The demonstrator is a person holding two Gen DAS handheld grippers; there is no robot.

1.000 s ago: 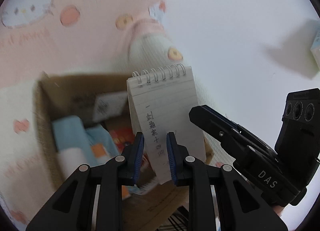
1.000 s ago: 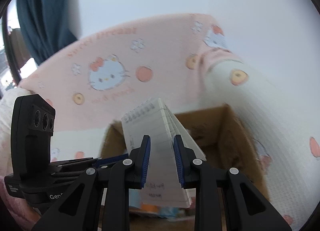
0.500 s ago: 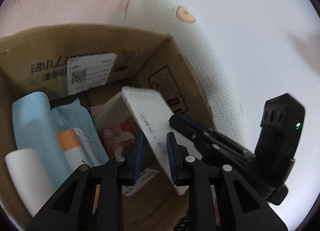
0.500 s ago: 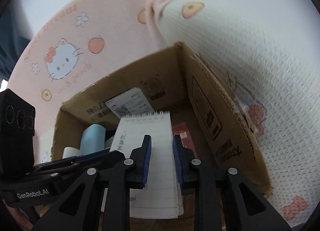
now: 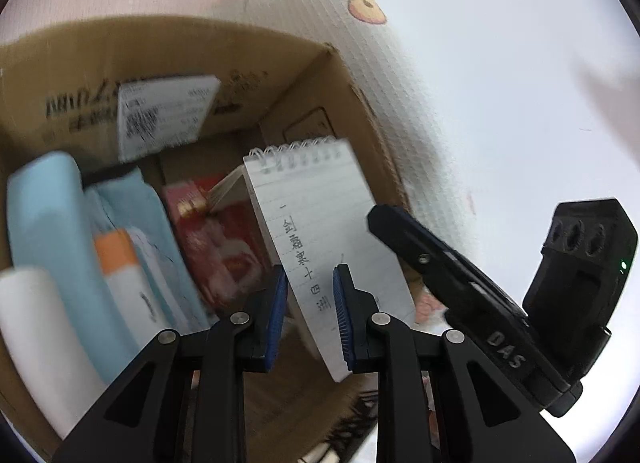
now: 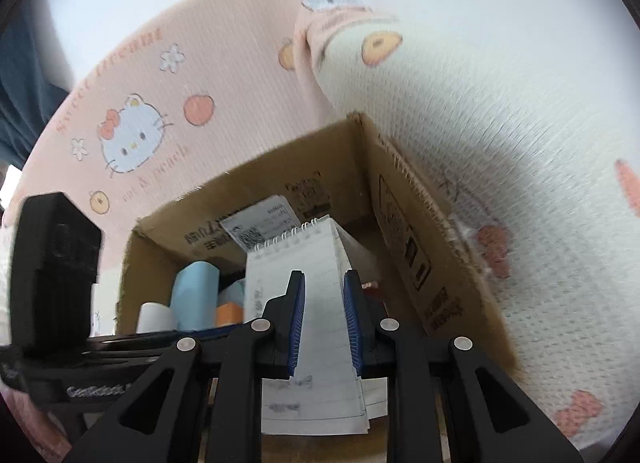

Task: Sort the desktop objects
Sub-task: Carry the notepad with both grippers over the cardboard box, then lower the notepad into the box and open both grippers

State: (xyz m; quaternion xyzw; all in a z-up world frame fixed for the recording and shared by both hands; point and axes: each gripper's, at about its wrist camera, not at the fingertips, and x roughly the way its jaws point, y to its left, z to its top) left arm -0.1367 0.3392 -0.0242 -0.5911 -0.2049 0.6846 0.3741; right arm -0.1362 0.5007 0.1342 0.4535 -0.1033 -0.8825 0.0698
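A white spiral notepad (image 5: 320, 231) with handwritten characters stands tilted inside a brown cardboard box (image 5: 224, 47). My left gripper (image 5: 310, 307) is shut on its lower part. My right gripper (image 6: 323, 323) is shut on the same notepad (image 6: 316, 303) from the other side. The right gripper's black body (image 5: 480, 303) shows at the right of the left wrist view. The box (image 6: 404, 223) also holds a light blue pack (image 5: 44, 215), a white roll (image 5: 28, 327), an orange-capped item (image 5: 116, 251) and a red packet (image 5: 216, 231).
The box sits on a pink and white Hello Kitty cloth (image 6: 132, 135). A white shipping label (image 5: 164, 115) is stuck on the box's far inner wall. A white wall (image 5: 500, 63) is behind.
Both grippers carried the notepad from above the box down into it. In the last half second the views pulled back slightly and the notepad now stands more upright.
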